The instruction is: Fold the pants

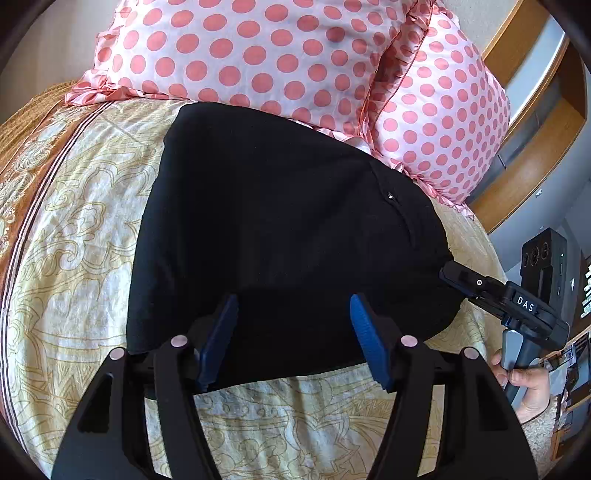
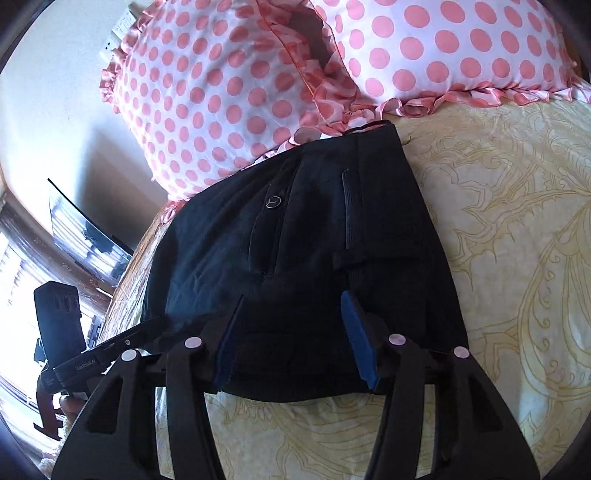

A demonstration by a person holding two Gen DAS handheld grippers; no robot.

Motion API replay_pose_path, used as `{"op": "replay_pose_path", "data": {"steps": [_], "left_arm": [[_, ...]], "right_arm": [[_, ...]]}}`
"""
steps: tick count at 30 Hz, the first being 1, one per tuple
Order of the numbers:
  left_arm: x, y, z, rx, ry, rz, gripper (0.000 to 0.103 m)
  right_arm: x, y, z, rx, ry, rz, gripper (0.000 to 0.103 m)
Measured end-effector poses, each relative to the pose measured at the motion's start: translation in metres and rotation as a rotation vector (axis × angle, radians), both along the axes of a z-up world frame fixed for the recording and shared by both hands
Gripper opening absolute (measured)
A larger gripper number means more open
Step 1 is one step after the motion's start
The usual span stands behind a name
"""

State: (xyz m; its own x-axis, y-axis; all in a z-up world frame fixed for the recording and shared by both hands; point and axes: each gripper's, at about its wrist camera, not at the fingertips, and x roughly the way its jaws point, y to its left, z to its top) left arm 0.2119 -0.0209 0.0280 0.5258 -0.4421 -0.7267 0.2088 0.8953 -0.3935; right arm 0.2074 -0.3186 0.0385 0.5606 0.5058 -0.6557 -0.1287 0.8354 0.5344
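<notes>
Left tool [image 1: 293,339]: nearest in the left wrist view, its blue pads spread wide with nothing between them; it hovers over the near edge of the pants.
Right tool [image 2: 293,336]: jaws likewise wide apart and gripping nothing, poised over the near hem of the folded cloth; in the left wrist view it shows at the right [image 1: 452,275], its tip at the right edge of the pants, whether touching I cannot tell.
Hand [image 1: 524,384]: the person's fingers wrap the right tool's handle, low at the right of the left wrist view.
Bedspread [image 1: 74,229]: cream cloth with a gold scroll pattern and a brown striped border on the left; it covers the bed under and all around the pants.
Pants [image 1: 280,221]: black, folded into a compact, roughly square bundle lying flat in the middle of the bed, near edge towards the tools, far edge touching the pillows.
Pants detail: the right wrist view shows the pants [image 2: 306,258] with a round button [image 2: 273,202], a fly seam and a pocket slit on top.
Pillows [image 1: 240,55]: two white ones with pink polka dots and pink ruffled edges, side by side at the head of the bed, just beyond the pants.
Headboard [image 1: 532,122]: wooden, beyond the pillows at the right.
Wall sockets [image 2: 120,31]: white, on the wall behind the pillows.
</notes>
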Motion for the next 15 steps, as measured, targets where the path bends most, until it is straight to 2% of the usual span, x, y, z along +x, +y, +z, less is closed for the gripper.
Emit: {"op": "replay_pose_path", "data": {"steps": [2,4,5,6,7,8,10,15], "left_arm": [[0.002,-0.003,0.001,-0.010,0.006,-0.001,0.073],[-0.004,-0.002,0.005,0.007,-0.006,0.026,0.074],[-0.013,0.000,0.009,0.020,-0.034,0.038,0.079],[-0.024,0.002,0.015,0.041,-0.072,0.049,0.089],[-0.037,0.003,0.020,0.077,-0.115,0.069,0.093],[-0.049,0.004,0.024,0.116,-0.153,0.089,0.096],[-0.073,0.004,0.028,0.186,-0.215,0.107,0.097],[-0.118,0.000,0.018,0.255,-0.263,0.134,0.101]], "right_arm": [[0.001,0.004,0.002,-0.018,-0.003,0.001,0.058],[-0.008,0.005,0.010,-0.024,-0.022,-0.015,0.062],[-0.016,0.005,0.016,-0.033,-0.050,-0.032,0.072],[-0.028,0.006,0.023,-0.056,-0.093,-0.048,0.088],[-0.041,0.008,0.030,-0.098,-0.139,-0.066,0.092],[-0.054,0.011,0.035,-0.147,-0.185,-0.081,0.093],[-0.075,0.021,0.039,-0.224,-0.238,-0.084,0.094],[-0.116,0.050,0.022,-0.343,-0.256,-0.098,0.096]]}}
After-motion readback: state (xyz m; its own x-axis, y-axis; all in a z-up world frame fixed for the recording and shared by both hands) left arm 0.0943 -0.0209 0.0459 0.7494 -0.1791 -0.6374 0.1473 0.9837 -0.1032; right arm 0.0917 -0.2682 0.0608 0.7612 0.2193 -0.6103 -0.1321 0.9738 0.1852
